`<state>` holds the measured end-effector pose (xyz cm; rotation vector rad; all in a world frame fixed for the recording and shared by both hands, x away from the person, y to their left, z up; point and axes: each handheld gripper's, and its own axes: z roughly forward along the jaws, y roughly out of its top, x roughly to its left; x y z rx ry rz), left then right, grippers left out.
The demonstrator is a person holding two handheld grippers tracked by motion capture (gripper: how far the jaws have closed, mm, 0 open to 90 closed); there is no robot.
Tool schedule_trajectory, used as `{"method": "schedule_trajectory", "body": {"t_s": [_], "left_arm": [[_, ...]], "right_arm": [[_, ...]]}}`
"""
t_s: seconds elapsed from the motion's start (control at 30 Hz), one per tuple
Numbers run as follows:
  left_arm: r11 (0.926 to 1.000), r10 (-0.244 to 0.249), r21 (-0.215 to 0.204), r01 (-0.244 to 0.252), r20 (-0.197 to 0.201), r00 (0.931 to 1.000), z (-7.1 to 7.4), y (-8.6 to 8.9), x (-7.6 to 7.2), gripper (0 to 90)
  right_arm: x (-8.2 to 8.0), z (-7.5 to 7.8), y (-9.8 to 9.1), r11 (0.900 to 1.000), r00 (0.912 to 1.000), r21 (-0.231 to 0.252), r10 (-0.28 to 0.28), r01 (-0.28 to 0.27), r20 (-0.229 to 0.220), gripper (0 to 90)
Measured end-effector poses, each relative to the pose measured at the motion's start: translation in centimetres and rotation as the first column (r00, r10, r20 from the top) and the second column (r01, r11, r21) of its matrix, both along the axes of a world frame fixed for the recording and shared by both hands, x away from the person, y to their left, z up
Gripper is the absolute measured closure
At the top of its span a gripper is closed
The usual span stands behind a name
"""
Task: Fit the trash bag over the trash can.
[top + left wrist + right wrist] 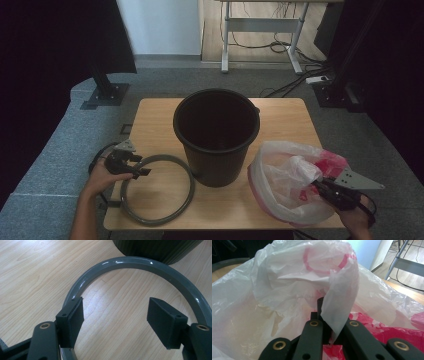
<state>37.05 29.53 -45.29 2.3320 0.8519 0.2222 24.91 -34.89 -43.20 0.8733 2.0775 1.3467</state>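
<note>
While the right gripper (320,186) is clamped shut on a fold of the plastic bag (287,182) at the table's (155,112) right front corner, the left gripper (141,166) sits open over the grey ring (190,187) left of the bucket (216,135) — nothing pinched. Looks like the bag-lining step. Next move probably needs the bag carried over the bucket's rim and spread — then the ring.

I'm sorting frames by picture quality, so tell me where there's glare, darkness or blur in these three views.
High view: dim, with near-black side edges and a dark bucket interior. Left gripper view: sharp, with bright glare streaks on the grey ring and a soft sheen on the table. Right gripper view: the plastic bag is bright and slightly soft, and the background is blurred.
</note>
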Motion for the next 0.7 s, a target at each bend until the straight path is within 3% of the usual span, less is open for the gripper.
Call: {"method": "schedule_trajectory", "body": {"t_s": [0.37,0.7], "left_arm": [[1.0000,0.001,0.002,-0.001,0.000,1.0000,0.0,0.1,0.0,30.0],[1.0000,0.001,0.007,-0.001,-0.004,1.0000,-0.1,0.0,0.0,30.0]], "right_arm": [[0.2,1.3,0.0,0.9999,0.9997,0.012,0.000,0.000,0.026,87.7],[0.6,3.3,-0.2,0.9999,0.9983,0.015,-0.006,0.005,0.058,87.7]]}}
